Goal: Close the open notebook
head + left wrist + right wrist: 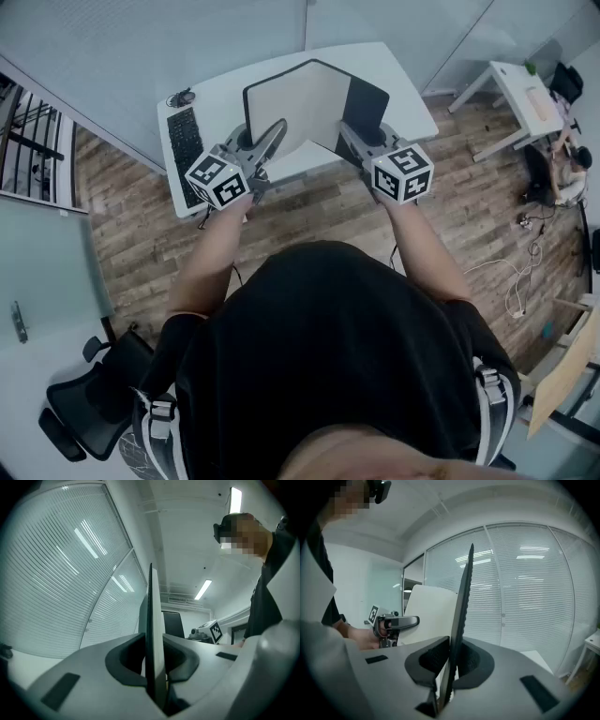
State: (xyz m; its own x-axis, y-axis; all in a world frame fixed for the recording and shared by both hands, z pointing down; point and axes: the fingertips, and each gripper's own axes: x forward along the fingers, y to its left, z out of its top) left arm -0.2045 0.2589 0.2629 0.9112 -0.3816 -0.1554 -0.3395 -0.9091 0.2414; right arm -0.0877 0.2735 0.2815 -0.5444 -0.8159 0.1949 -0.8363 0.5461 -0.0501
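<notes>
Tightly, left gripper (pixel 154 660) and right gripper (pixel 450 660) pinch notebook (pixel 302 101) (fingers (pixel 123 662) nearly closed)

In the head view the near edge of the notebook (pixel 300 103) is hidden behind the left gripper (pixel 277 129) and the right gripper (pixel 349 131). The left cube covers a part of the keyboard (pixel 185 148) at its near end. A small dark thing (pixel 180 97) on the bench (pixel 408 94) corner is too small to tell. The person's body hides the floor just below, and the chair (pixel 80 403) is partly behind the left arm. A second person (pixel 570 161) at the right edge is too small for detail. In each gripper view the notebook shows only its thin edge, and its lower part goes out of sight between the jaws. In the left gripper view the right gripper is half hidden behind one jaw.
</notes>
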